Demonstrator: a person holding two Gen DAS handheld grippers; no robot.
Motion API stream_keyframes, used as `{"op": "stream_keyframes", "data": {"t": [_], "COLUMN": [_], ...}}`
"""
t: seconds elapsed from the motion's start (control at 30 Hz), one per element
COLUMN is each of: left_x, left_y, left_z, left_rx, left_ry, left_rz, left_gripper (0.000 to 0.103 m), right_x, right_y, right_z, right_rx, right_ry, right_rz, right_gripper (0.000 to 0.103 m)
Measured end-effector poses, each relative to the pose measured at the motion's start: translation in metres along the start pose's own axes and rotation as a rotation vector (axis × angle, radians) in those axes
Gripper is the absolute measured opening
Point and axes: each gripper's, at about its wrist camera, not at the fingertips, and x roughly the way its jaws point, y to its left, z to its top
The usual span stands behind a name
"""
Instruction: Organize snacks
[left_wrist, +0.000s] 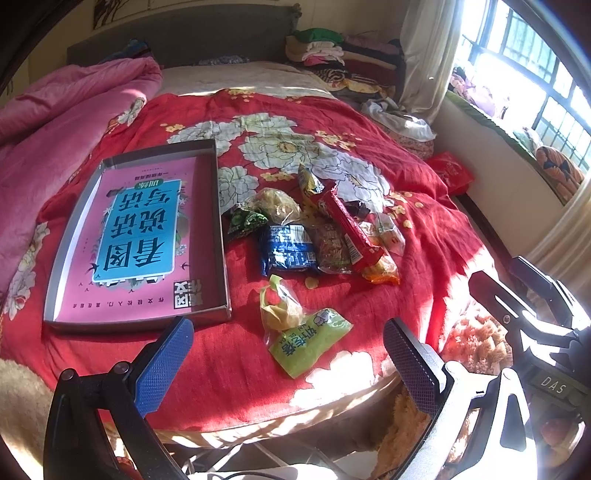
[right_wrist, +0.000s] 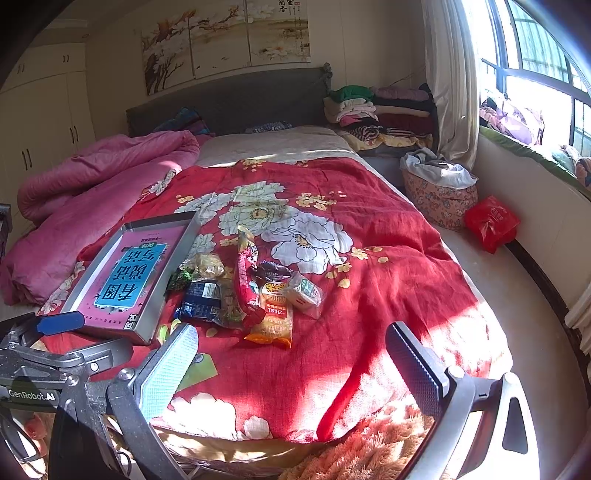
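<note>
A grey tray (left_wrist: 221, 221) with a pink and blue printed bottom lies on the red floral bedspread, left of a pile of snack packets. The pile holds a long red packet (left_wrist: 345, 225), a blue packet (left_wrist: 286, 249), a dark green one (left_wrist: 245, 219) and an orange one (left_wrist: 382, 271). A light green packet (left_wrist: 310, 345) and a yellow bag (left_wrist: 280, 308) lie nearer. My left gripper (left_wrist: 288, 365) is open and empty, just short of the light green packet. My right gripper (right_wrist: 291, 365) is open and empty, in front of the pile (right_wrist: 247, 291) and tray (right_wrist: 157, 295).
A pink quilt (left_wrist: 62, 122) is bunched at the left of the bed. Folded clothes (left_wrist: 332, 55) are stacked by the headboard. A cloth basket (right_wrist: 437, 199) and a red bag (right_wrist: 489, 221) sit on the floor to the right, under the window. A fluffy rug (right_wrist: 369, 450) lies at the bed's foot.
</note>
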Motion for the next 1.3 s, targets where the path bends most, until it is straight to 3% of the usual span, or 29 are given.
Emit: {"op": "stream_keyframes", "data": {"t": [0.63, 0.9, 1.03, 1.3], "left_x": [0.053, 0.082, 0.089, 0.103], "left_y": [0.01, 0.003, 0.003, 0.004], "left_z": [0.0, 0.009, 0.015, 0.023], "left_rx": [-0.161, -0.199, -0.216, -0.264], "left_ry": [0.165, 0.218, 0.216, 0.233], "left_rz": [-0.047, -0.021, -0.01, -0.029], "left_gripper": [0.102, 0.102, 0.102, 0.085], "right_x": [0.033, 0.082, 0.116, 0.157], "right_y": [-0.021, -0.026, -0.021, -0.032], "right_z": [0.006, 0.02, 0.024, 0.029], "right_rx": [0.043, -0.022, -0.13, -0.171], "right_ry": [0.053, 0.146, 0.213, 0.248], "right_rz": [-0.033, -0.024, -0.032, 0.023], "right_gripper": [0.103, 0.103, 0.102, 0.099]}}
